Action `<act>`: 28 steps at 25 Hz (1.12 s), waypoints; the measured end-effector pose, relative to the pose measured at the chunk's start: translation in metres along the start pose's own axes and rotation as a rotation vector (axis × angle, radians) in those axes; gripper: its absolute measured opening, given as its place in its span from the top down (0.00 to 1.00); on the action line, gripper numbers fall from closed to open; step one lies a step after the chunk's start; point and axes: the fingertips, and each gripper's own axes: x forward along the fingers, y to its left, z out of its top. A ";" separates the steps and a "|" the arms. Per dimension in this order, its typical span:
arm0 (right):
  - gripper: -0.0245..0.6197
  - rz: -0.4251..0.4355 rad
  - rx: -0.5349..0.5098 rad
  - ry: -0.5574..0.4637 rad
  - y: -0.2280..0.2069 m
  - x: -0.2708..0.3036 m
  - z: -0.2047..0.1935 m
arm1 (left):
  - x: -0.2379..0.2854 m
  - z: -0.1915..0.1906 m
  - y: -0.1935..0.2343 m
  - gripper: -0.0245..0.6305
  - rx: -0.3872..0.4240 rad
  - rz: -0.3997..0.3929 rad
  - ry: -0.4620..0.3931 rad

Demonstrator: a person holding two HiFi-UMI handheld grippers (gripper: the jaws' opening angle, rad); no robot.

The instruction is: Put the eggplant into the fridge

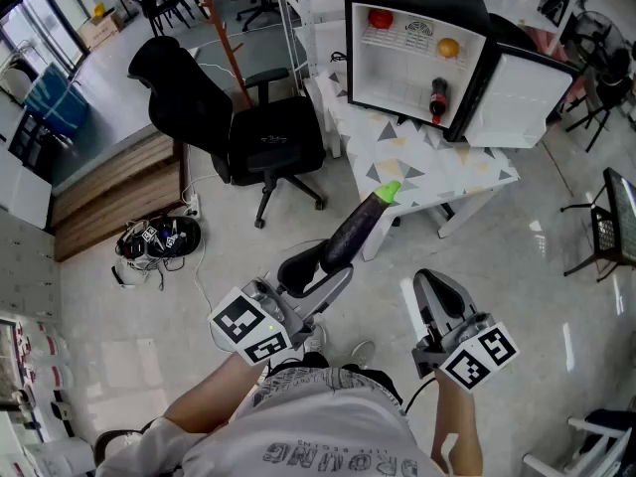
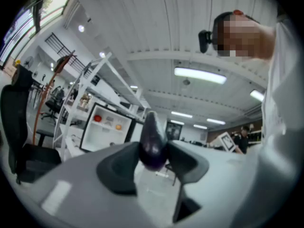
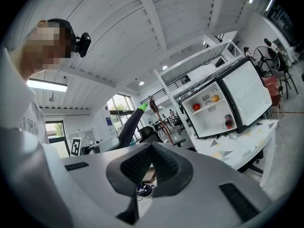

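**pete_k:** Closest to the camera is the person's shirt, and just past it both tools. Left tool is clamped on the bottom end of the eggplant. Right tool is closed up with nothing in it.

**jan77:** ok, and where's that compared to the fridge?

**pete_k:** Fridge sits on the desk with its door swung open. The eggplant is well short of it, with bare floor in between. Its long axis points roughly at the fridge, green stem end leading, so I'd guess the left hand just carries it straight ahead.

**jan77:** anything you can't make out?

**pete_k:** The gripped end is hidden by the jaws. I also can't tell how much free room there is low in the fridge beside the bottle.
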 end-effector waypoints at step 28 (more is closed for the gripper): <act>0.96 0.045 -0.004 0.014 -0.017 -0.031 -0.005 | 0.016 -0.032 -0.030 0.66 -0.012 0.046 0.025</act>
